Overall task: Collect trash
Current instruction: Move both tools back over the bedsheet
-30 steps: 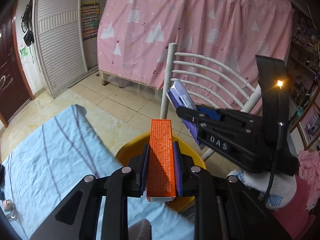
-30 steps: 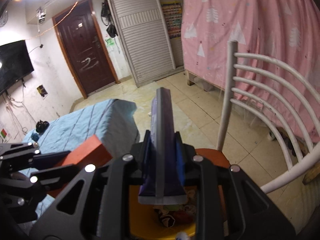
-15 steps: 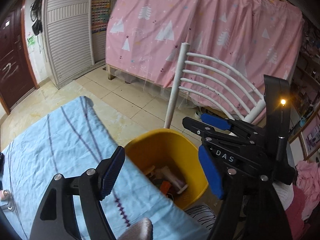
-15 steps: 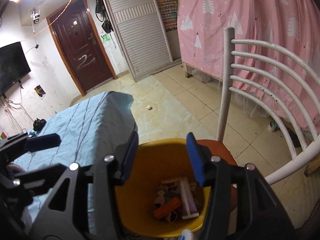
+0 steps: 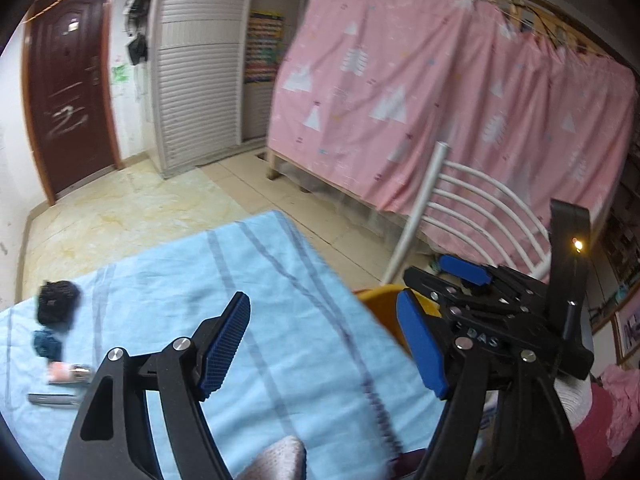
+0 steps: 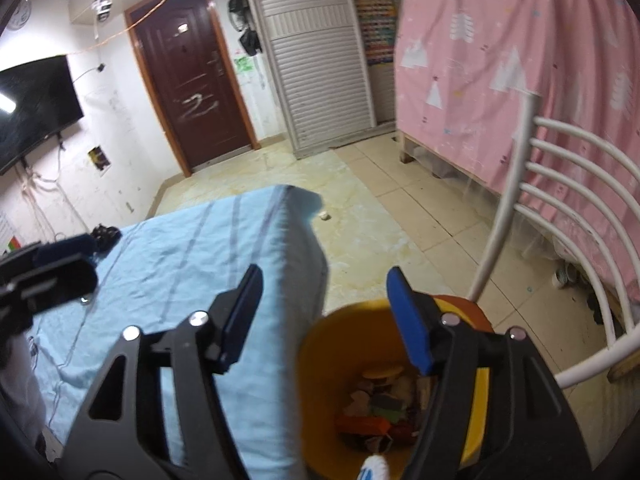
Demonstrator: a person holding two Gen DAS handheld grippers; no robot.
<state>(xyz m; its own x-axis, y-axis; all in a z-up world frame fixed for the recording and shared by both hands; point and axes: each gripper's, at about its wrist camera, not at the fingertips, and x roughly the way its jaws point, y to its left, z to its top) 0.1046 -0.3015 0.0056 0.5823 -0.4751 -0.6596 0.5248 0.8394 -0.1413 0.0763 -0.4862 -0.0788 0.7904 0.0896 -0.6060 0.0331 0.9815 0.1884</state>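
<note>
Both jaws are being held wide apart, nothing gripped: left hand-held gripper (image 5: 324, 348) is being pointed over the blue striped cloth of the table (image 5: 280, 320), right hand-held gripper (image 6: 326, 320) is being held above the table edge and the yellow bin (image 6: 320, 360). Collected trash (image 6: 380, 408) is lying at the bin bottom, an orange box among it. More items are sitting at the table's far left: a black bundle (image 5: 57, 302), a dark teal lump (image 5: 47, 343), a pinkish small item (image 5: 66, 372), a grey stick-like item (image 5: 52, 399). A white chair (image 6: 560, 216) is standing just beside the bin.
</note>
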